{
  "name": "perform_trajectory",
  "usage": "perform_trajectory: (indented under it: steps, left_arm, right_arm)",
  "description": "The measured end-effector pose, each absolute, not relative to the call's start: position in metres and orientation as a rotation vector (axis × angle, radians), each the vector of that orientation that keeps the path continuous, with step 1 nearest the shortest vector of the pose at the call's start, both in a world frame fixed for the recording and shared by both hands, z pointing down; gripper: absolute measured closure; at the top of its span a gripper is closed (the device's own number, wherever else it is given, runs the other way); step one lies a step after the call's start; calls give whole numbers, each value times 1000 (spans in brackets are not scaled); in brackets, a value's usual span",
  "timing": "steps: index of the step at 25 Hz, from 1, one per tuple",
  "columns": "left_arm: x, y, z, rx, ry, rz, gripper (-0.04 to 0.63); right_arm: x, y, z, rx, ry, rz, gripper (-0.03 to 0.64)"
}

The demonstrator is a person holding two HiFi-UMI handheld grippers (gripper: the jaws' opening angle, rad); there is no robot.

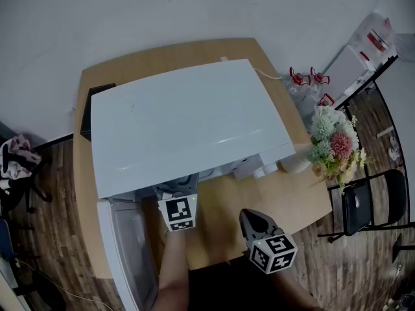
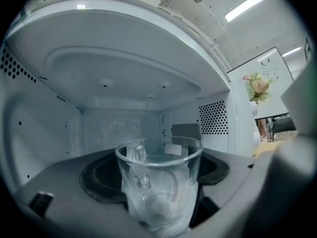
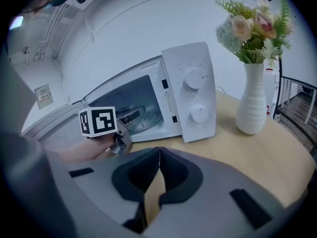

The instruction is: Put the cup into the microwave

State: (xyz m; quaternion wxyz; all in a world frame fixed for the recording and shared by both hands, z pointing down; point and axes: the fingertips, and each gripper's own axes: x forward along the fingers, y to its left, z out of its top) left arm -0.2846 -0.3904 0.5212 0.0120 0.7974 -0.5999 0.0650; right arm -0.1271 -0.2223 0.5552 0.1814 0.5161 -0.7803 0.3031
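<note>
A clear glass cup (image 2: 158, 190) with a handle sits between the jaws of my left gripper (image 1: 176, 189), which is shut on it. The cup is inside the cavity of the white microwave (image 1: 185, 122); I cannot tell whether it touches the cavity floor. The microwave door (image 1: 130, 251) hangs open to the left. From the right gripper view, the left gripper's marker cube (image 3: 97, 121) is at the microwave's opening, near the glass turntable (image 3: 144, 120). My right gripper (image 3: 159, 151) is shut and holds nothing. It hovers over the table in front of the microwave.
The microwave stands on a wooden table (image 1: 292, 196). A white vase of flowers (image 3: 252, 100) stands right of the microwave's control panel (image 3: 194, 95). A black chair (image 1: 363, 206) is beyond the table's right edge. A dark flat object (image 1: 87, 109) lies behind the microwave.
</note>
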Motion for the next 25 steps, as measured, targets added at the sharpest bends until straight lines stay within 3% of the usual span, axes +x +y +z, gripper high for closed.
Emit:
perform_trajectory:
  steps: [25]
  left_arm:
    - [-288, -382, 505, 2409, -1984, 198, 169]
  right_arm:
    - [-118, -211, 542, 1474, -2245, 834, 623]
